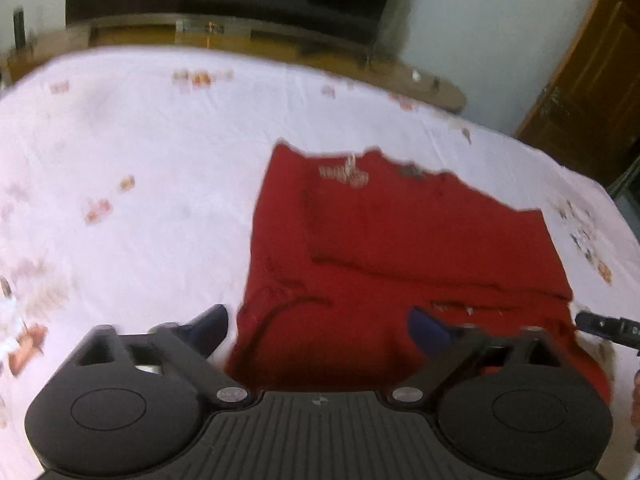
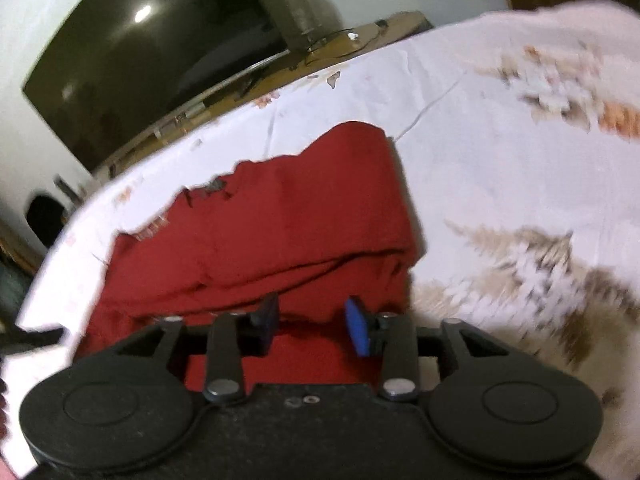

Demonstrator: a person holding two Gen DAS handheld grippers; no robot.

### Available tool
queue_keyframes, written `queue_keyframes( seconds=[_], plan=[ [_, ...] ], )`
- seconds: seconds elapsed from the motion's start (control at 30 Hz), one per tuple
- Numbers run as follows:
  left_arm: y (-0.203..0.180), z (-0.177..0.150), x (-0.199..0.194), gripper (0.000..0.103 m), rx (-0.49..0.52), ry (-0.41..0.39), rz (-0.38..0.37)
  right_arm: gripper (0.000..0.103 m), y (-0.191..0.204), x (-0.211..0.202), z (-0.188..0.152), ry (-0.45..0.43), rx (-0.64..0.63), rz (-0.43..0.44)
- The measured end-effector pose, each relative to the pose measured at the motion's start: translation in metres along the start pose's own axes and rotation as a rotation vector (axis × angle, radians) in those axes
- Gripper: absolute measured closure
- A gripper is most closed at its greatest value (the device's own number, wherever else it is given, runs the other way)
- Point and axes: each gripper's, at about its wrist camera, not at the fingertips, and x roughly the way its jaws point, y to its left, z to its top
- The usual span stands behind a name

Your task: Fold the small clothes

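Folded red cotton garment (image 1: pixel 400 248) on white floral bedsheet (image 1: pixel 140 152); left tongs (image 1: pixel 320 328) wide open, right tongs (image 2: pixel 314 322) partly open, both empty, at 6 o'clock.

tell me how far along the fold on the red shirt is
Done: the red shirt lies on the white floral sheet with one layer already folded over, its edge crossing the middle. In hand: nothing; the left gripper and right gripper are both open above the near edge. Left: probably another fold or two, since the near part looks loose and wrinkled.

White floral bedsheet (image 1: pixel 160 160), dark television (image 2: pixel 140 60) on a wooden stand (image 1: pixel 240 36) (cluttered), brown door (image 1: pixel 592 72)
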Motion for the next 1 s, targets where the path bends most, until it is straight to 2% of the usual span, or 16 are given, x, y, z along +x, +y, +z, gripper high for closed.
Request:
queue_keyframes(
  seconds=[0.07,0.17,0.23,0.3,0.33,0.4,0.5,0.63,0.77,0.83,0.9,0.93,0.97,1.0],
  plan=[
    [-0.004,0.003,0.003,0.007,0.027,0.009,-0.022,0.053,0.001,0.005,-0.002,0.016,-0.043,-0.01],
    [-0.011,0.001,0.015,0.008,0.067,0.044,-0.013,0.062,0.007,0.011,-0.006,0.037,-0.102,-0.019],
    [-0.014,-0.002,0.022,0.028,0.095,0.069,-0.019,0.063,0.011,0.013,-0.009,0.04,-0.144,-0.03],
    [-0.018,-0.007,0.028,0.037,0.124,0.095,-0.017,0.062,0.015,0.017,-0.01,0.044,-0.176,-0.043],
    [-0.019,-0.009,0.031,0.052,0.136,0.108,-0.006,0.062,0.016,0.017,-0.011,0.044,-0.189,-0.048],
    [-0.018,-0.014,0.036,0.075,0.133,0.145,0.0,0.062,0.017,0.019,-0.011,0.049,-0.205,-0.053],
    [-0.016,-0.019,0.032,0.087,0.126,0.138,0.004,0.063,0.018,0.021,-0.015,0.075,-0.23,-0.046],
    [-0.018,-0.024,0.023,0.093,0.135,0.135,-0.029,0.067,0.021,0.021,-0.021,0.113,-0.264,-0.013],
    [-0.024,-0.026,0.029,0.093,0.192,0.146,-0.038,0.061,0.026,0.016,-0.022,0.118,-0.32,0.02],
    [-0.026,-0.025,0.033,0.092,0.207,0.145,-0.039,0.058,0.026,0.02,-0.021,0.105,-0.337,-0.018],
    [-0.026,-0.023,0.035,0.092,0.188,0.142,-0.042,0.063,0.025,0.026,-0.019,0.126,-0.341,-0.013],
    [-0.026,-0.021,0.037,0.092,0.177,0.14,-0.045,0.071,0.025,0.028,-0.019,0.131,-0.341,-0.008],
    [-0.025,-0.021,0.037,0.092,0.167,0.139,-0.048,0.087,0.025,0.028,-0.019,0.126,-0.343,0.0],
    [-0.025,-0.02,0.038,0.092,0.159,0.141,-0.052,0.092,0.025,0.027,-0.018,0.122,-0.333,0.012]
  ],
)
